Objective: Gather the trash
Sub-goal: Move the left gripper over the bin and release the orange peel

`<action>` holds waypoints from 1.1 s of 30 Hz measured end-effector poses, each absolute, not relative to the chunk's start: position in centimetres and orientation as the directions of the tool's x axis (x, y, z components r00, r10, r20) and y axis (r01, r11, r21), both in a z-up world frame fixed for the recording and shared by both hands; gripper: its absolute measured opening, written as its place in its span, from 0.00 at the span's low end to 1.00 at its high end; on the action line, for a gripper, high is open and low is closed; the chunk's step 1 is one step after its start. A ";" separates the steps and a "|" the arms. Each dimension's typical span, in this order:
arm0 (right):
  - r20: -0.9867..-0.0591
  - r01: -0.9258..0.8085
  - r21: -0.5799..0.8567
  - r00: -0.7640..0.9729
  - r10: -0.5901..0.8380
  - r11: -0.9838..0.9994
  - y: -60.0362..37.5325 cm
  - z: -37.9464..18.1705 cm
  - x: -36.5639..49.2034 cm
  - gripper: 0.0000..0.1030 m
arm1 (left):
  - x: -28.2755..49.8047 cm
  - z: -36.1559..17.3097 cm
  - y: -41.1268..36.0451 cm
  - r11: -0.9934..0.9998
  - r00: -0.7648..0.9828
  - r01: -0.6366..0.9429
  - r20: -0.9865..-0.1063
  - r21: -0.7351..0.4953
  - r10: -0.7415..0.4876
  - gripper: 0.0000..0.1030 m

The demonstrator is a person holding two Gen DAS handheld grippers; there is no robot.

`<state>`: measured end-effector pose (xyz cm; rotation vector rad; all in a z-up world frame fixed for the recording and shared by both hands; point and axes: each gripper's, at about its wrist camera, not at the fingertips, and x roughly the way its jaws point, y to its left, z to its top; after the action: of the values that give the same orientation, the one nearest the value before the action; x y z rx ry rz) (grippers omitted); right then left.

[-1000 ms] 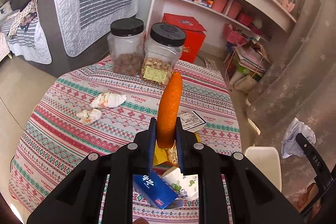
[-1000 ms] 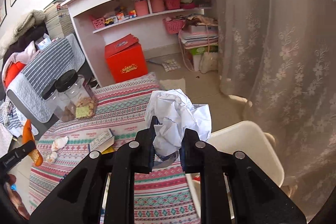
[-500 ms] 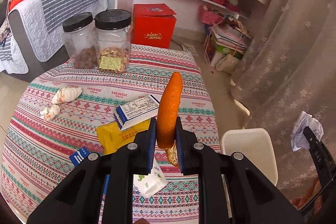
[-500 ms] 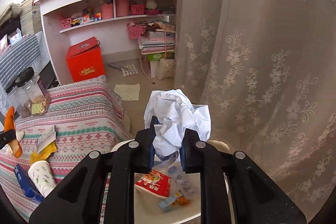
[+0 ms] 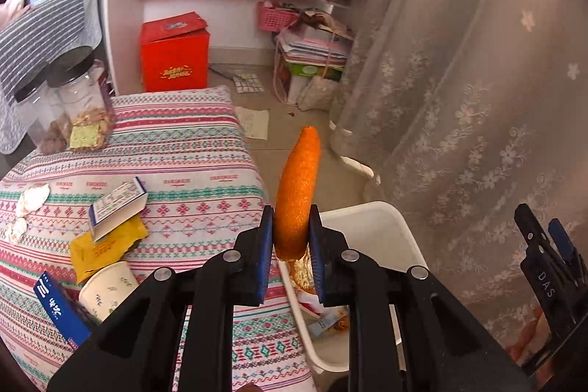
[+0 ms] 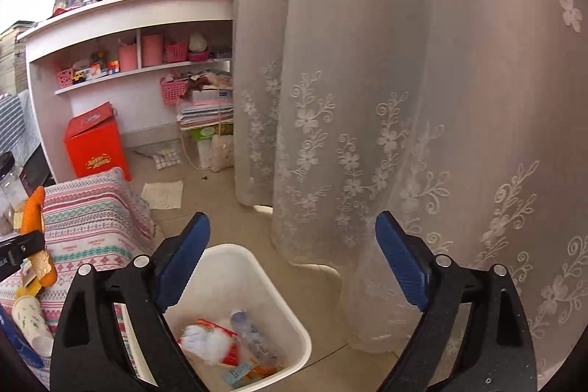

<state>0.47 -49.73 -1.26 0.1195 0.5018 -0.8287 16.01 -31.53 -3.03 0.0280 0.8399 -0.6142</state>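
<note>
1. Two grippers. Left gripper (image 5: 291,245) clamped on one orange peel (image 5: 297,197), which stands up between the blue pads at the table's edge, over the near rim of the bin (image 5: 371,226). Peel's lower end hidden behind the pads.
2. Right gripper (image 6: 292,267) has just been opening; fingers now wide apart, nothing between them, held above the bin.
3. One white bin on the floor between table and curtain (image 6: 404,98). Inside: one crumpled white wad (image 6: 205,342) on a red wrapper, one clear bottle (image 6: 253,337), a small printed packet at the bottom; more may lie under the gripper body, can't tell.
4. Table (image 5: 176,149), striped cloth, still holding: two black-lidded jars (image 5: 79,105), one small box (image 5: 117,204), one yellow wrapper (image 5: 103,248), one paper cup (image 5: 108,289) on its side, one blue pack (image 5: 60,311) cut off by the gripper, two wadded tissues (image 5: 31,199) at the left edge, blurred.
5. One red box (image 5: 172,57) on the floor by the shelves.
6. Shelf contents too small to count.
</note>
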 end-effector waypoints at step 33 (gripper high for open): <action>-0.480 0.775 -0.189 0.462 -0.745 0.603 -49.4 -2.3 0.3 0.93 | 14.7 -4.5 -36.3 0.809 0.478 0.563 -0.733 -0.168 -0.484 0.77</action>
<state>0.32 -49.45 -2.32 0.0588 0.5603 -0.9353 14.68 -36.30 -4.50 0.1008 0.8603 -0.6407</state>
